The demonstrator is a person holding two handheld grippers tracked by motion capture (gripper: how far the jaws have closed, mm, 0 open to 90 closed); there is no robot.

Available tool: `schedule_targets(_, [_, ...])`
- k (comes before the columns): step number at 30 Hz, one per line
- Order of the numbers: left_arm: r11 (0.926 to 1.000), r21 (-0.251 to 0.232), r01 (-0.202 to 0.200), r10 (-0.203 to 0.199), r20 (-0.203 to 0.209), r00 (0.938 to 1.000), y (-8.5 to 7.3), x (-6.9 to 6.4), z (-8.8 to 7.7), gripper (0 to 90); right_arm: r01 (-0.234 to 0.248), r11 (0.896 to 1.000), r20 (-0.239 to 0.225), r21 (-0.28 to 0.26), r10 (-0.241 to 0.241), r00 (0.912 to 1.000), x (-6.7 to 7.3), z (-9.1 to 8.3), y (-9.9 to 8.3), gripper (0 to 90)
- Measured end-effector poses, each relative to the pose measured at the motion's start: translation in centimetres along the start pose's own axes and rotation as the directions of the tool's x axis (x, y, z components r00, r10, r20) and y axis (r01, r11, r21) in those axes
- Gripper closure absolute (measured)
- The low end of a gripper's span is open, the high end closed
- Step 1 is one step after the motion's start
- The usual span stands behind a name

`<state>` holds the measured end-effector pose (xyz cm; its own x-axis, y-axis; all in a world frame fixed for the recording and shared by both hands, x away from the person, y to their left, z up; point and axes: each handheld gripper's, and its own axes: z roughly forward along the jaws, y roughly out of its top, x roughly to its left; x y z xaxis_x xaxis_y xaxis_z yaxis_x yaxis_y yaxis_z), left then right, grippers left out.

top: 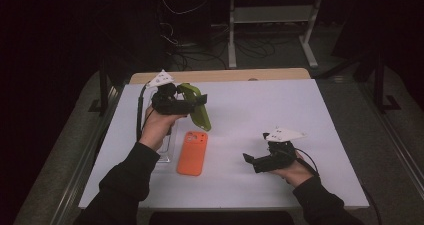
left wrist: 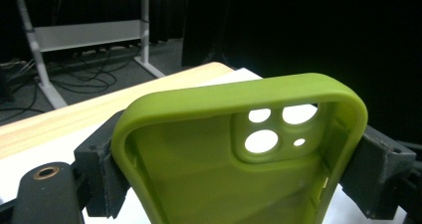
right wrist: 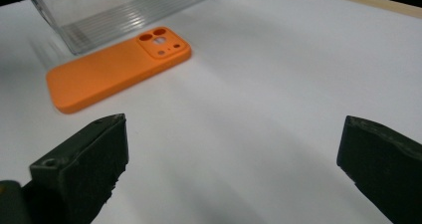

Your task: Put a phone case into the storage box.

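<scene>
The left gripper [top: 200,101] is clamped on a green phone case [top: 198,107] and holds it up above the bench [top: 280,110], near the far left part. From the high view the green case looks like a thin strip seen from the side. The left gripper view shows much more: the hollow inside of the case faces the camera, with the round camera holes [left wrist: 271,129] near its top, and one black jaw presses on each long edge. The right gripper [top: 248,160] sits low over the near right part of the bench, with its jaws wide apart and nothing between them (only white bench shows in the gap). An orange phone case [top: 193,152] lies flat on the bench with its back up, between the two hands and nearer the left one. The right gripper view shows its camera bump [right wrist: 163,43] well, and a clear plastic tray [right wrist: 124,10] just beside it. In the high view that tray is partly hidden behind the left hand [top: 157,125]. The bench top is white with a wooden strip [top: 220,75] along its far edge. The room behind is dark, with a white metal frame [top: 272,15] and loose cables [top: 200,50] on the floor.
</scene>
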<state>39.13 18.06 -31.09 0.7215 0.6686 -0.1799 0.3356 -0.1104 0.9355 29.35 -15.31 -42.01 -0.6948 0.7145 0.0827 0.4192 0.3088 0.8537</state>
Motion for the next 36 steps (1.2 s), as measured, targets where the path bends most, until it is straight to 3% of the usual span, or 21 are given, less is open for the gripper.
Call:
schedule_targets(9, [0.9994, -0.029, -0.015, 0.013, -0.071, 0.9974, 1.7, 2.0, -1.1, 13.7, -0.005, 1.000, 0.030, 0.012, 0.004, 0.9995, -0.8, -1.4, -1.6, 0.0])
schedule_targets(12, [0.9993, -0.027, -0.025, 0.022, -0.109, 0.9938, 2.0, 2.7, -1.4, 13.7, 0.011, 1.000, 0.043, 0.013, -0.012, 0.9990, -1.1, -2.0, -2.2, 0.0])
schedule_targets(17, [0.9990, -0.036, -0.025, 0.018, -0.170, 0.9853, 2.3, 4.0, -1.7, 13.7, -0.014, 1.000, 0.056, 0.014, 0.013, 0.9984, -1.3, -2.9, -2.8, 0.0])
schedule_targets(26, [0.9987, -0.031, -0.041, 0.030, -0.282, 0.9588, 3.5, 6.4, -1.5, 13.7, 0.000, 1.000, 0.063, 0.018, -0.001, 0.9980, -1.3, -3.0, -3.0, 0.0])
schedule_targets(29, [0.9986, -0.026, -0.045, 0.035, -0.319, 0.9473, 3.9, 6.9, -1.3, 13.7, 0.000, 1.000, 0.064, 0.015, -0.001, 0.9979, -1.4, -3.1, -3.0, 0.0])
schedule_targets(34, [0.9985, -0.020, -0.050, 0.038, -0.387, 0.9215, 4.3, 7.8, -0.7, 13.7, -0.005, 1.000, 0.062, 0.015, 0.004, 0.9981, -1.3, -3.1, -3.0, 0.0])
schedule_targets(36, [0.9987, -0.011, -0.050, 0.041, -0.426, 0.9037, 4.2, 8.2, -0.5, 13.7, -0.006, 1.000, 0.061, 0.015, 0.005, 0.9981, -1.3, -3.1, -3.0, 0.0])
